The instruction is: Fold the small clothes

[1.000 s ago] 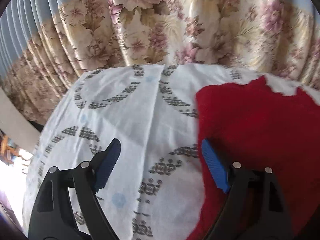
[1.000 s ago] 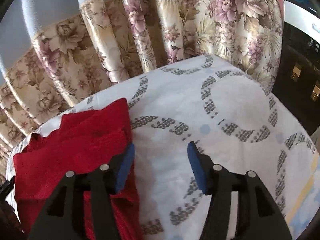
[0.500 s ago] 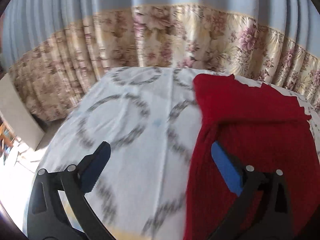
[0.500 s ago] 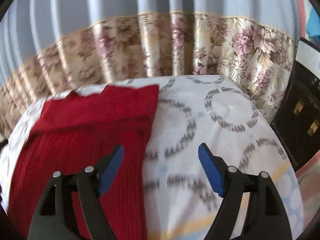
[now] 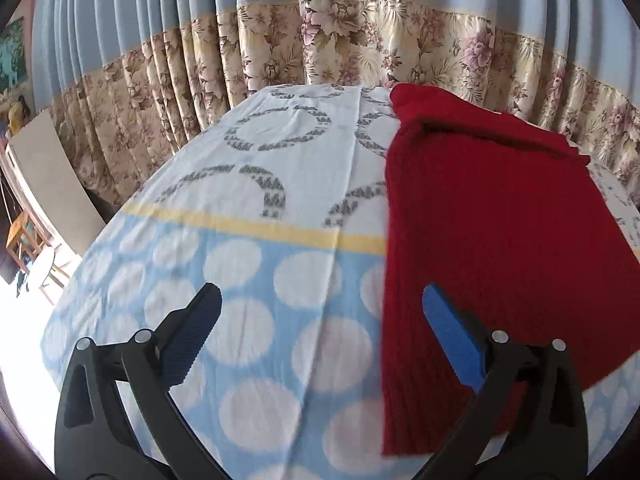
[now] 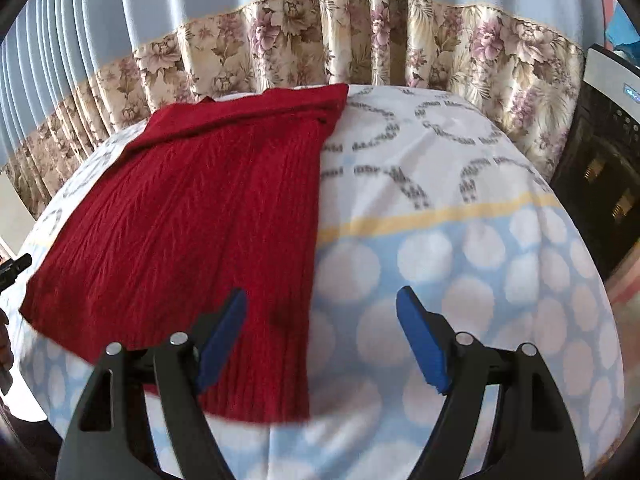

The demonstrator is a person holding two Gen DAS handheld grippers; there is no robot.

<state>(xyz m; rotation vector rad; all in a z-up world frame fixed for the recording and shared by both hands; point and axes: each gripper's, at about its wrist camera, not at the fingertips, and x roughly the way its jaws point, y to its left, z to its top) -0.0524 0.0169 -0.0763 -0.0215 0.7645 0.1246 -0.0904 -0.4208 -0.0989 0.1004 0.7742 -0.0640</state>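
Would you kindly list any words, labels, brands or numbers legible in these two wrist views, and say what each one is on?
None can be read.
The small lit blue display on the dark appliance at the right edge is too small and blurred to read.
The red knit garment, the patterned bedsheet, the floral curtain and both grippers show no lettering.

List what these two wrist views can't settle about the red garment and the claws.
- Red knit garment, left wrist view: near corner hidden behind the open left claw.
- Right wrist view: garment's near hem is motion-blurred and partly behind the open right claw.
- Garment type and any layers beneath its folded top: not discernible.
- Claw height above the patterned sheet: cannot tell.
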